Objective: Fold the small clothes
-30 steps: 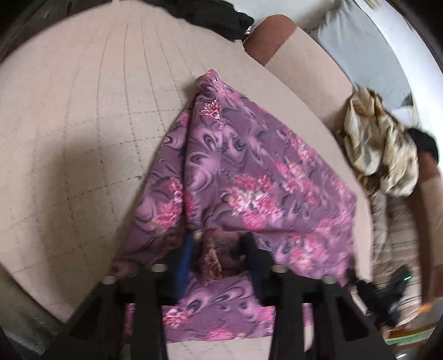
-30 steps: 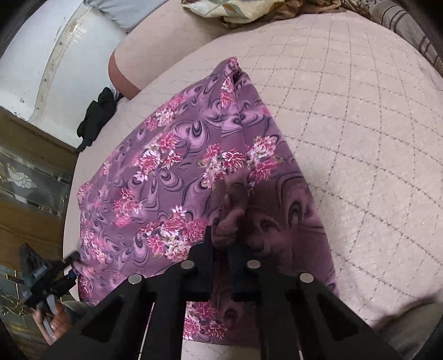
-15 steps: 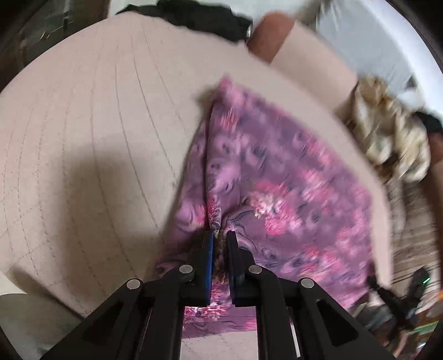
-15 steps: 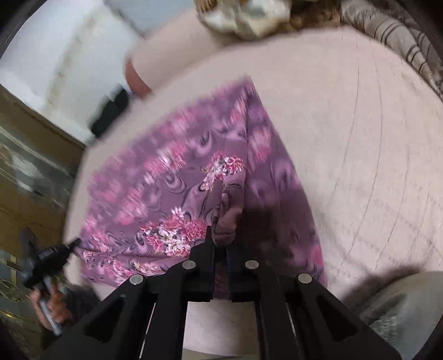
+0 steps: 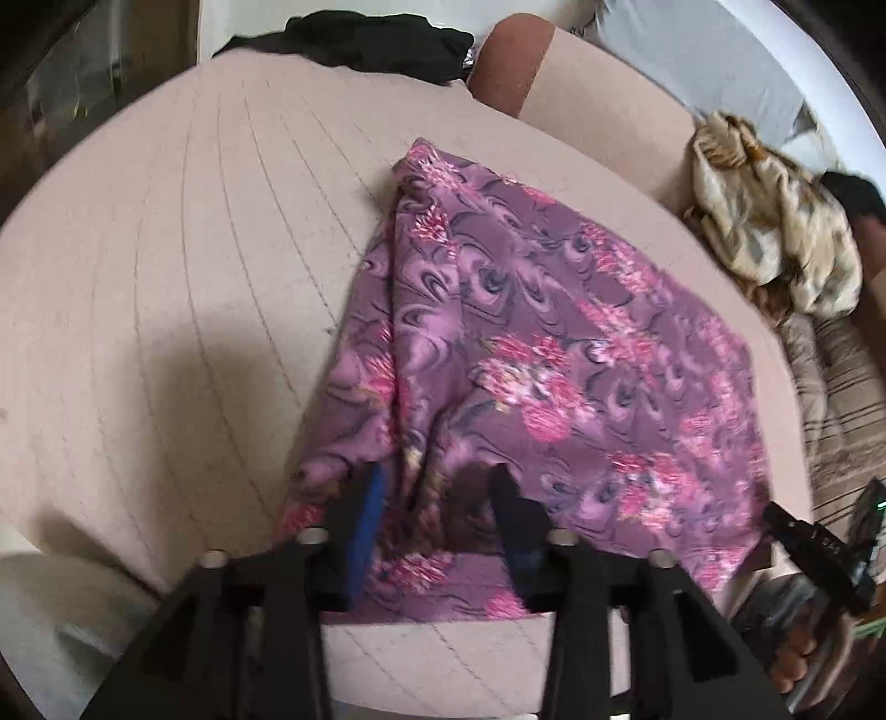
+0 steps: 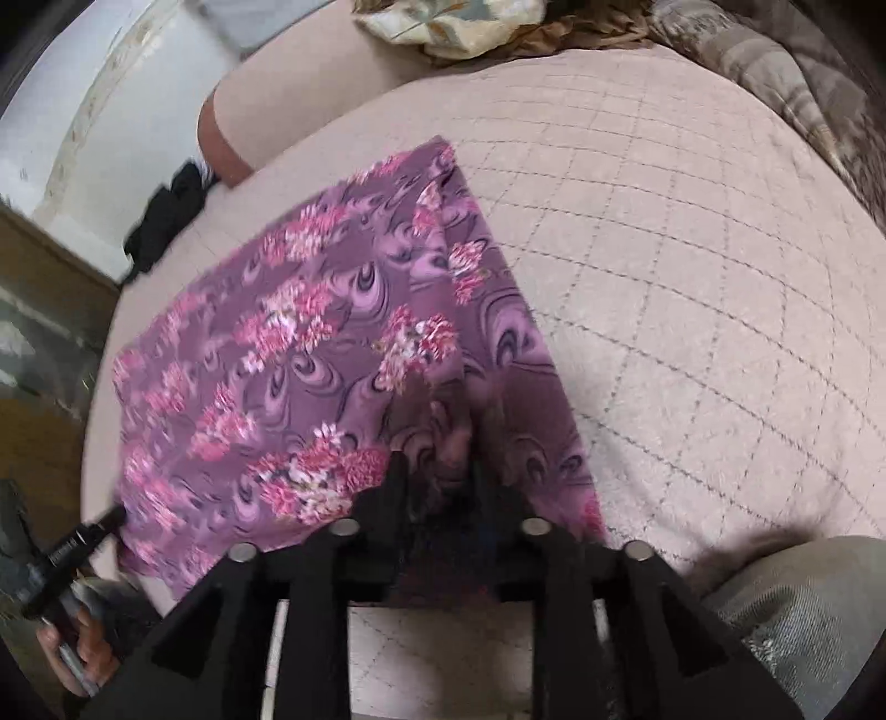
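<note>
A purple cloth with pink flowers lies folded on the quilted beige bed. In the left wrist view my left gripper stands open over the cloth's near left corner, a bunched fold between its fingers, untouched by the pads. In the right wrist view the same cloth lies spread, and my right gripper is open a little, with a ridge of cloth between its fingers at the near right corner.
A black garment lies at the bed's far edge. A cream patterned cloth pile lies on the right, and it also shows in the right wrist view. A striped blanket lies beside it.
My left gripper was shut on the cloth half a second ago and has now opened. My right gripper has also parted from shut. The cloth has settled flat on the bed.
</note>
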{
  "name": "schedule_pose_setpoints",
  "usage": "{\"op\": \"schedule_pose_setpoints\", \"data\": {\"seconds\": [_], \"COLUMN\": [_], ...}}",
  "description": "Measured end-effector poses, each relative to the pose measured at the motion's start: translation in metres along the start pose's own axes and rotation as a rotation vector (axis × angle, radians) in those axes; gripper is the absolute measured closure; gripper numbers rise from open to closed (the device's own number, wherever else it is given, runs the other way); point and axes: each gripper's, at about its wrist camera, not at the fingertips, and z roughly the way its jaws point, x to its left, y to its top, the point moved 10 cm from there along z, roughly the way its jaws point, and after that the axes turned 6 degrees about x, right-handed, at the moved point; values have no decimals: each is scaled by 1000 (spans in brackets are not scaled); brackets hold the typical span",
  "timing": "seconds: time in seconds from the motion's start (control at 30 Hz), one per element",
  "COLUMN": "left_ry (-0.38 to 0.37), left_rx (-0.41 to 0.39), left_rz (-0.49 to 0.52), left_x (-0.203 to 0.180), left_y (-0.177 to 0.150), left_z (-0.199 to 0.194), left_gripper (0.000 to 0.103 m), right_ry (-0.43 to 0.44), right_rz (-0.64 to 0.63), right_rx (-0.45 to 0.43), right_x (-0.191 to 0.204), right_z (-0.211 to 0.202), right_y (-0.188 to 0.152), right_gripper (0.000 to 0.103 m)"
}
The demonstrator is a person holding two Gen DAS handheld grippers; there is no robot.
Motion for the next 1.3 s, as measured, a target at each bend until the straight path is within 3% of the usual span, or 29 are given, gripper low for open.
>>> {"op": "schedule_pose_setpoints", "data": {"seconds": [0.1,0.17,0.23,0.27,0.3,0.37,0.43,0.53,0.6,0.67,0.73,0.8,0.87,0.93,1.0,1.1,1.2,1.3], "left_ry": [-42,-26,27,58,91,46,60,121,147,131,112,81,60,56,77,53,-13,-28], "left_rx": [16,16,19,11,-8,-62,-112,-27,-25,-39,-34,-57,-120,-194,-227,-173,-116,-82], "left_rz": [3,18,35,45,54,46,41,40,71,101,91,54,21,-27,-82,-182,-245,-222], "left_x": [-9,-16,-15,-17,-18,-21,-18,-9,-13,-21,-22,-18,-12,-1,14,33,40,35], "left_y": [-8,-7,-8,-7,-4,1,5,-3,-4,-4,-5,-2,4,10,15,16,13,12], "left_z": [1,6,13,15,13,-2,-14,9,12,6,2,-7,-24,-43,-50,-37,-23,-14], "left_gripper": [55,55,61,69,91,94,94,94,93,90,74,66,50,24,20,20,20,20], "right_ry": [79,135,83,13,-7,-18,-28,-83,-96,-66,-30,18,70,79,74,89,143,194], "right_rz": [27,15,-23,-59,-71,-77,-86,-80,-75,-60,-26,23,60,44,1,-104,-194,-251], "right_rx": [-8,19,52,53,48,-4,-54,5,25,-2,-27,-64,-92,-116,-139,-161,-146,-113], "right_x": [1,10,13,14,15,16,17,8,6,7,2,-4,-7,-2,9,36,66,94], "right_z": [-10,-6,3,7,8,-2,-14,3,10,3,-5,-17,-25,-30,-34,-39,-40,-41], "right_y": [-5,-9,-15,-16,-17,-13,-9,-14,-13,-10,-8,-5,-1,2,4,4,-5,-14], "right_gripper": [53,53,56,74,99,98,98,98,98,95,85,69,65,61,48,40,40,40]}}
